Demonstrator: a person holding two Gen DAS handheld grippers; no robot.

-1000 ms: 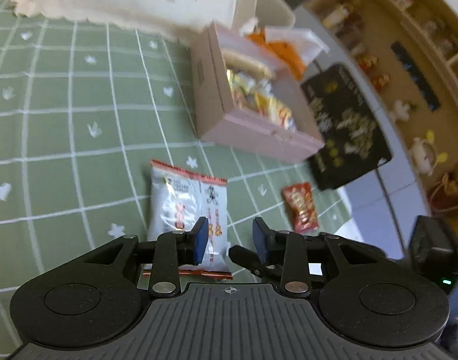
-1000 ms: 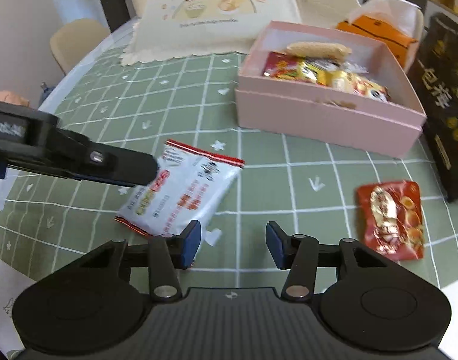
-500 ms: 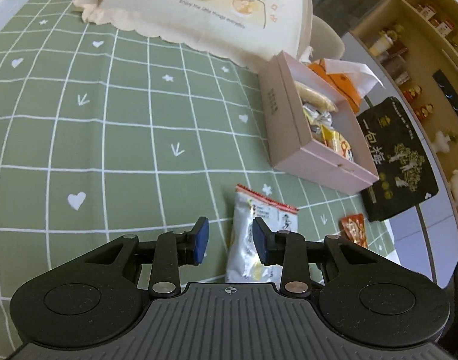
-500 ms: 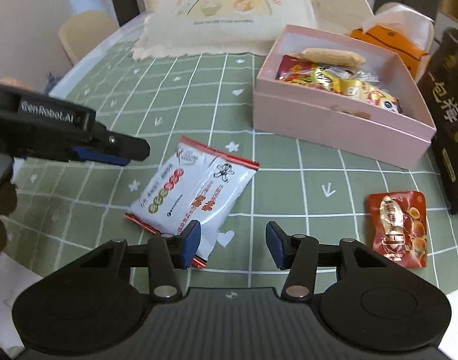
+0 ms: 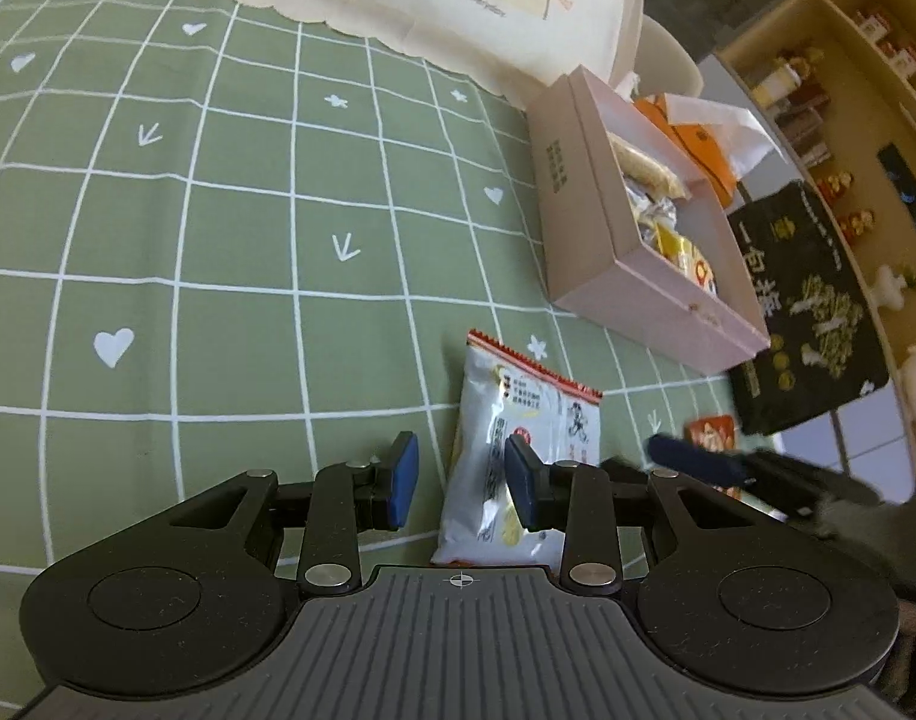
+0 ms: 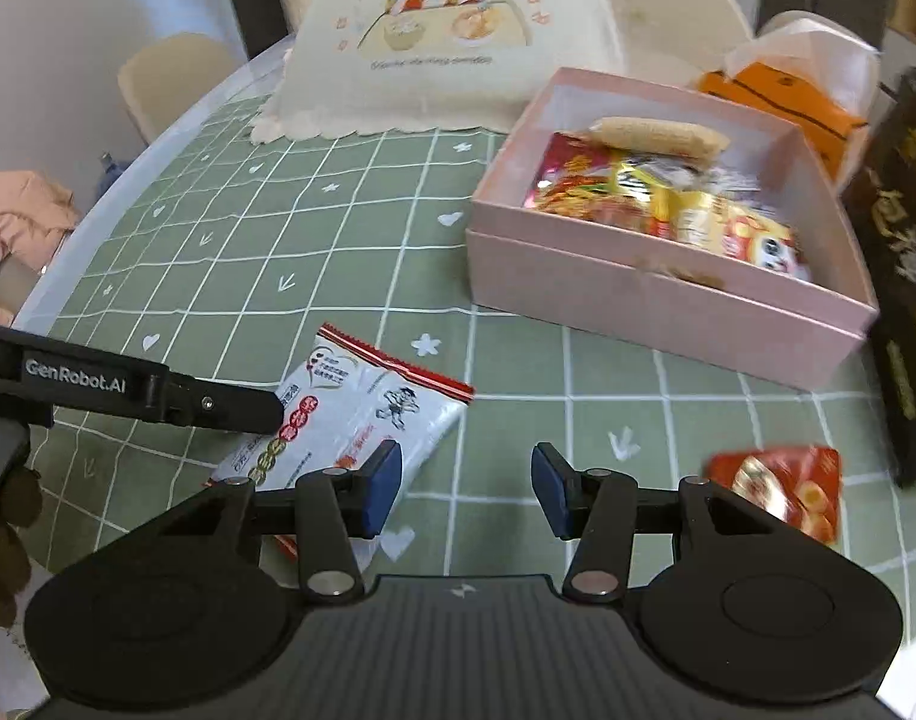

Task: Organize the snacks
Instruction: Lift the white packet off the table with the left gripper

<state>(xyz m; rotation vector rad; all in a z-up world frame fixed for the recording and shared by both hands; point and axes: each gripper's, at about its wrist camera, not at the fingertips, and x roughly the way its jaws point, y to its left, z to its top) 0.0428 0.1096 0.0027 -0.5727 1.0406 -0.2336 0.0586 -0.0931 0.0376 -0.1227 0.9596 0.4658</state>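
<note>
On the green cloth with a white grid (image 6: 350, 228), the left gripper (image 5: 461, 477) hovers low with its blue pads spread apart, holding nothing. From the right wrist view its dark arm reaches in from the left edge, its tip over the near end of the white snack packet with red crimped edges (image 6: 350, 414). That packet lies flat on the cloth, and in the left wrist view its near part sits in the gap between the left gripper's open fingers; whether a pad touches it cannot be told.

Right of the packet, the right gripper (image 6: 465, 489) also stands wide open and empty, above bare cloth between the white packet and a small red snack packet (image 6: 779, 495), which lies flat near the table's front edge.

Behind them sits the open pink cardboard box (image 6: 656, 300), already filled with several red and yellow snack wrappers and a pale wafer roll (image 6: 659, 135). Beyond the box stand an orange carton (image 6: 776, 96) and, far right, a black printed bag (image 6: 902, 252). A cream cloth cover with cartoon children (image 6: 446, 30) rises at the back.
</note>
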